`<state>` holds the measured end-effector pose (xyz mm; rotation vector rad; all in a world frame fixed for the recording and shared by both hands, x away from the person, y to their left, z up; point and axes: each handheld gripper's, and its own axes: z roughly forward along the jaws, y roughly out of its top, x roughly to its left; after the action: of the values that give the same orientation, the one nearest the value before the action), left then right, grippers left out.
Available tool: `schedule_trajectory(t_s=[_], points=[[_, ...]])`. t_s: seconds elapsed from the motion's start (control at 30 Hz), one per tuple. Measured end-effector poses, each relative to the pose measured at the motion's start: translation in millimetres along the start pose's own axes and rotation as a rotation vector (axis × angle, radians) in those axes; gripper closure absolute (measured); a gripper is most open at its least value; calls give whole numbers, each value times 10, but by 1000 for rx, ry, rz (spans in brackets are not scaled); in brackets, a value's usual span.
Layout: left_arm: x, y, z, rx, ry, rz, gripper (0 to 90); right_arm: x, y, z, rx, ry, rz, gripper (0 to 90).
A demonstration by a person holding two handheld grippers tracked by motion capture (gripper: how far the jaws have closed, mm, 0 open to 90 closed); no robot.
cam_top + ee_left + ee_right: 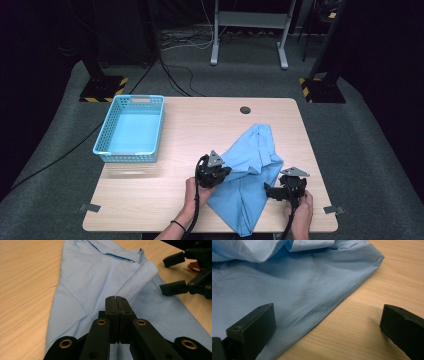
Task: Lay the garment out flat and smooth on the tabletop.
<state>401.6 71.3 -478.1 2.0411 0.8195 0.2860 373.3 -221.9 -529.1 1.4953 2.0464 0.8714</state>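
At the near edge of the counter (150, 200), toward 5 o'clock of its middle, found the blue cloth (252, 150), lying crumpled from the rim up toward 12 o'clock. Gripped at its 9 o'clock side with the left tongs (225, 172), pressed flat together in the left gripper view (116, 300), with what looked like a thin fold pinched at the tips and raised a little off the wood. Held the right tongs (269, 191) gaping wide at the cloth's 3 o'clock edge, one jaw above the fabric and the other above bare wood in the right gripper view (328, 322), gripping nothing.

Judged as the start of gathering or folding the cloth: one side taken, the other not yet. Called next for lowering the right tongs onto the hem beneath them and closing on fabric alone, then for lifting both sides evenly.

Noted farther off, at 10 o'clock from the cloth and well apart, a light blue basket (102, 137), bare inside, possibly the place meant for the cloth.
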Motion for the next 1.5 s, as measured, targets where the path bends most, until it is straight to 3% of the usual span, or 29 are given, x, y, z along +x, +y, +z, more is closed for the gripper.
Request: schedule_trajectory(t_s=[0.23, 0.47, 0.5, 0.57, 0.8, 1.03, 1.23, 1.5], points=[[207, 57, 2, -3, -6, -66, 881, 0, 0, 0, 0, 0, 0, 0], [287, 61, -9, -10, 3, -87, 884, 0, 0, 0, 0, 0, 0, 0], [425, 62, -23, -25, 9, -142, 884, 0, 0, 0, 0, 0, 0, 0], [524, 68, -47, -42, 19, -180, 884, 0, 0, 0, 0, 0, -1, 0], [889, 77, -162, -91, 109, -300, 884, 0, 0, 0, 0, 0, 0, 0], [1172, -41, -182, -67, 212, -397, 884, 0, 0, 0, 0, 0, -1, 0], [1299, -170, -141, -31, 288, -467, 883, 0, 0, 0, 0, 0, 0, 0], [1377, -256, -123, 9, 353, -526, 881, 0, 0, 0, 0, 0, 0, 0]])
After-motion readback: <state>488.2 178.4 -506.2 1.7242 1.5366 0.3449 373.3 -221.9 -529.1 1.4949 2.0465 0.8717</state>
